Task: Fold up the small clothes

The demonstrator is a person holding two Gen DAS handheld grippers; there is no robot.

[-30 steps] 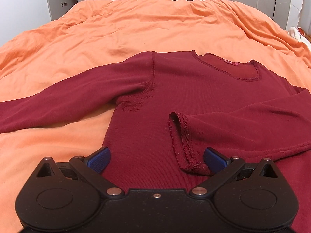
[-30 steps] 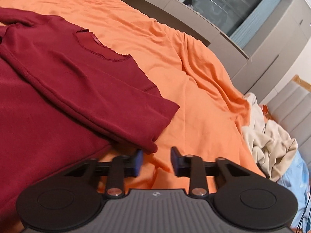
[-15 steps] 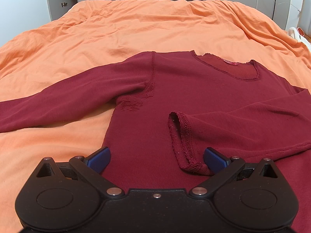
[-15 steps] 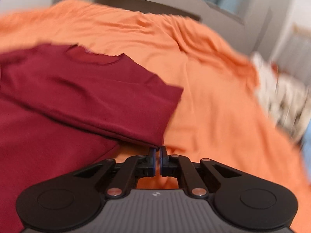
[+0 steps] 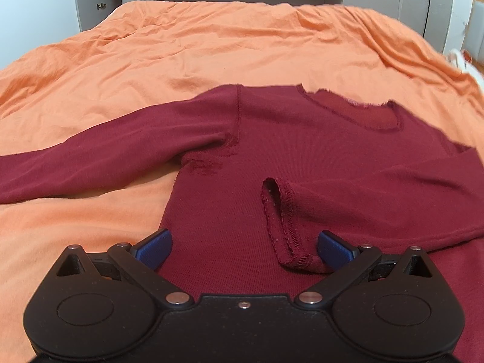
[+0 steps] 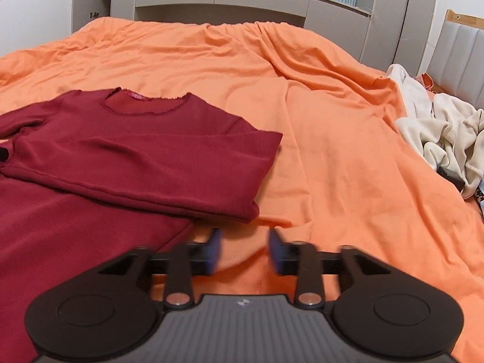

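Bare orange bedspread [image 6: 317,127] lay open right of the dark red long-sleeved top [image 6: 145,151], until crumpled cream clothes [image 6: 438,127] blocked the edge.

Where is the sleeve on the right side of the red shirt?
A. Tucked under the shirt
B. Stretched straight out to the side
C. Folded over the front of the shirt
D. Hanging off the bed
C: the right sleeve lies across the shirt body, its cuff resting near the middle, while the other sleeve stretches out onto the orange bedspread.
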